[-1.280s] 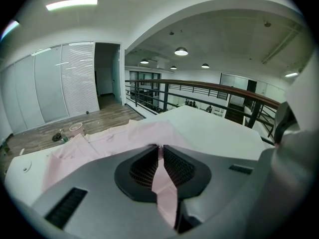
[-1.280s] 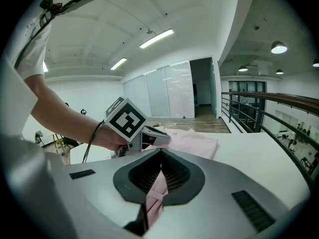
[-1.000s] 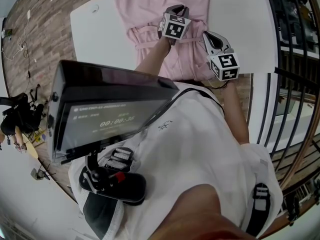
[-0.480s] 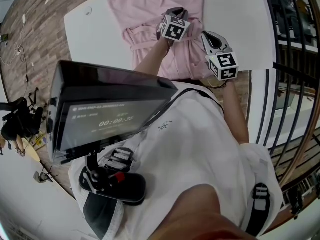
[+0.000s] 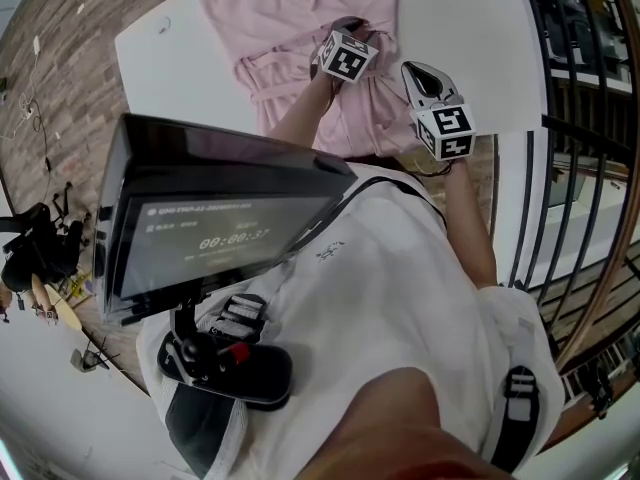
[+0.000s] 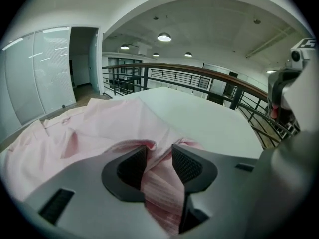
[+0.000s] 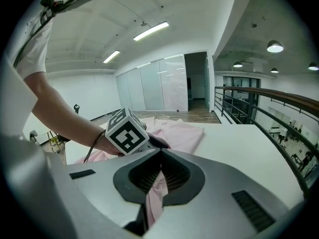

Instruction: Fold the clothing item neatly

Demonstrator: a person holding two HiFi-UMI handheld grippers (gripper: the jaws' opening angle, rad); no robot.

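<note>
L gripper (image 6: 159,157), jaws just opening, sits loose round a fold of pink garment (image 5: 300,18) on white bench (image 5: 470,38); R gripper (image 7: 160,176) clamps garment's edge.

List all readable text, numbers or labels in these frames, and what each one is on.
"00:00:37": timer on the dark screen mounted at the person's chest; the last digit is soft.
Smaller lines above the timer on that screen: too blurred to read.
Left marker cube and right marker cube: black-and-white square patterns only, no letters or numbers.
Pink garment: no print or label visible.
</note>
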